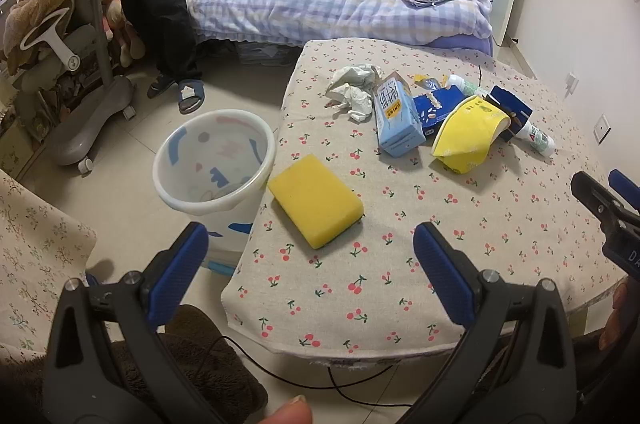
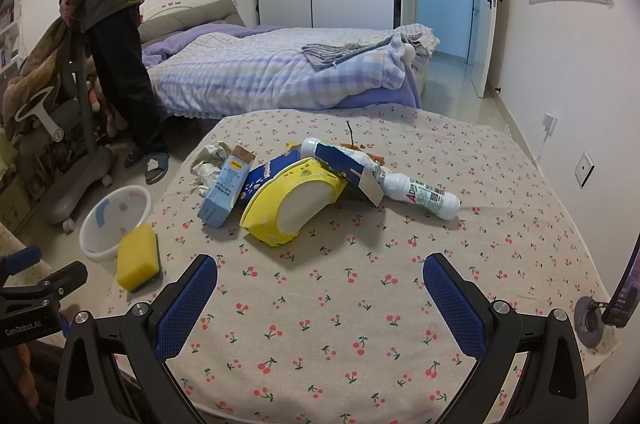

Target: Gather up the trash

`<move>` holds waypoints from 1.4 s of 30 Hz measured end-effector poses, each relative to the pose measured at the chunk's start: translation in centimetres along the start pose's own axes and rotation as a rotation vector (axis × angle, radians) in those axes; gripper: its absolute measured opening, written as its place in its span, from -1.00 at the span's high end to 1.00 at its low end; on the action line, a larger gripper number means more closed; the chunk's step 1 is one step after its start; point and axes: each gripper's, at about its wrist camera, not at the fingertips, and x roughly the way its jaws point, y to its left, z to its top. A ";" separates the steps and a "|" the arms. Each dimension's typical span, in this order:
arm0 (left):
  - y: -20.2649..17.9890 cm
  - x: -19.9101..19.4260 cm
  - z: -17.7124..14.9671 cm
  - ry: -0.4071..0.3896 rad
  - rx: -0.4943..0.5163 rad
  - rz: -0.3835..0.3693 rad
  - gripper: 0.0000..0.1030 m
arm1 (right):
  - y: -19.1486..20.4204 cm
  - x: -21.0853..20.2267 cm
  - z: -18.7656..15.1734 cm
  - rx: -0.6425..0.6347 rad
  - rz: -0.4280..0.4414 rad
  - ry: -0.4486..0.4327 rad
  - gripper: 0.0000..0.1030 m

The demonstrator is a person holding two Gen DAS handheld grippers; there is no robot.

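Left gripper (image 1: 310,258): jaws wide, holding nothing, over the table's near edge, just short of the yellow sponge (image 1: 316,199). Right gripper (image 2: 320,288): jaws wide, holding nothing, above bare cherry-print tablecloth (image 2: 500,224). Trash, heaped mid-table beyond both: crumpled tissue (image 1: 354,88), light-blue carton (image 1: 396,118), dark-blue box (image 1: 436,108), squashed yellow paper bowl (image 1: 466,138), white bottle (image 2: 420,194) (lying on its side). Patterned wastebasket (image 1: 216,162): on the floor, against the table's left edge, beside the sponge.

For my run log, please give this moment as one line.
left gripper: open, empty | right gripper: open, empty | trash pile: untouched on table | bin: beside table
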 end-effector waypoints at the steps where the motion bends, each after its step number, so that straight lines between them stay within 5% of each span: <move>1: 0.0 0.0 0.0 0.000 0.000 0.000 -0.98 | 0.0 0.0 0.0 0.000 0.000 -0.001 -1.00; 24: 0.3 -0.1 0.4 -0.004 -0.009 0.002 -0.98 | -0.2 -0.1 0.3 -0.003 0.007 0.000 -1.00; 42: 0.6 0.6 1.7 0.009 -0.043 0.025 -0.98 | -1.4 0.7 1.1 0.004 0.045 0.099 -1.00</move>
